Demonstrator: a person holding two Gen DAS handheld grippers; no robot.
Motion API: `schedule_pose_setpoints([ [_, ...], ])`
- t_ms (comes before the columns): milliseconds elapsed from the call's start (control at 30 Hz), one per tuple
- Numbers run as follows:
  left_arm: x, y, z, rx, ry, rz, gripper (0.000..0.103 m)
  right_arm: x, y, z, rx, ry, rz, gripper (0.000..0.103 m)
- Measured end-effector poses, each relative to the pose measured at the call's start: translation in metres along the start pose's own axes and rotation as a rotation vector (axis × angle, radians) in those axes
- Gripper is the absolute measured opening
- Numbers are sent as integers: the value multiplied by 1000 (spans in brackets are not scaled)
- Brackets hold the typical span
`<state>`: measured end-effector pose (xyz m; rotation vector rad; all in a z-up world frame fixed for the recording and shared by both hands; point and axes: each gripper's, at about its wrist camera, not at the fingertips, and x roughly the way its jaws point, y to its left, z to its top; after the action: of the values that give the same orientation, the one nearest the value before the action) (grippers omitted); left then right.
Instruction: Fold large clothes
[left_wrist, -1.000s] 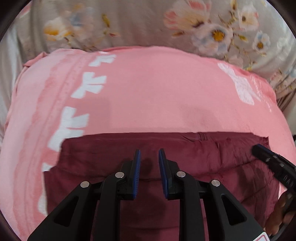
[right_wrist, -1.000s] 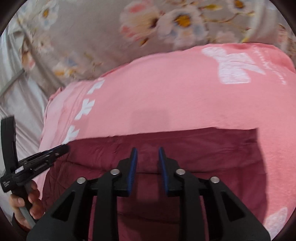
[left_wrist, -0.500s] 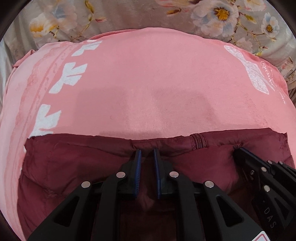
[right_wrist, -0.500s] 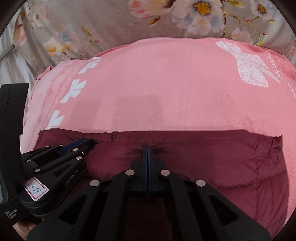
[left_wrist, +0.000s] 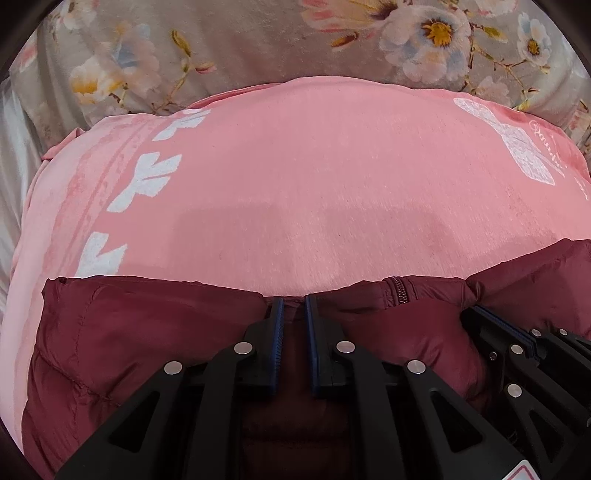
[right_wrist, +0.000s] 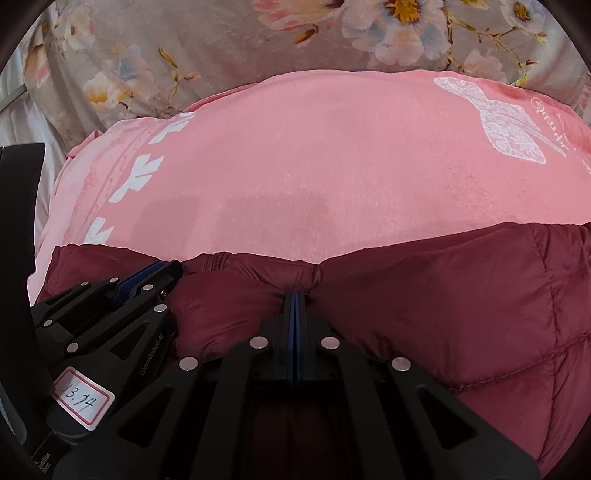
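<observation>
The dark red puffy jacket (left_wrist: 140, 332) was laid across the bottom of the frame on a pink blanket (left_wrist: 314, 184). Its top edge was pinched tight by the right gripper (right_wrist: 295, 295). The left gripper (left_wrist: 293, 301) was nearly closed, with jacket cloth seen between its fingers.

Light: soft, even, moderately bright indoor light.
Shadows: faint grey patch on the pink blanket (left_wrist: 295, 177); dark under the maroon jacket (right_wrist: 461, 314).
Glare: no hot spots.
Focus: centre sharp, floral fabric (left_wrist: 258, 37) softer.
Distortion: strong fisheye bulge, black corner vignette.
</observation>
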<state>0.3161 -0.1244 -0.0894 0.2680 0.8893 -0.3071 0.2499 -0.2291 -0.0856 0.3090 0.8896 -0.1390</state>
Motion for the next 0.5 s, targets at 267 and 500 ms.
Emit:
schedule_pose_setpoints([
  [267, -1, -4, 0, 3, -7, 16, 10, -4, -2, 0, 22, -22, 15, 0],
  [500, -67, 26, -19, -66, -28, 26, 29, -85, -29, -21, 117, -166, -24, 8],
])
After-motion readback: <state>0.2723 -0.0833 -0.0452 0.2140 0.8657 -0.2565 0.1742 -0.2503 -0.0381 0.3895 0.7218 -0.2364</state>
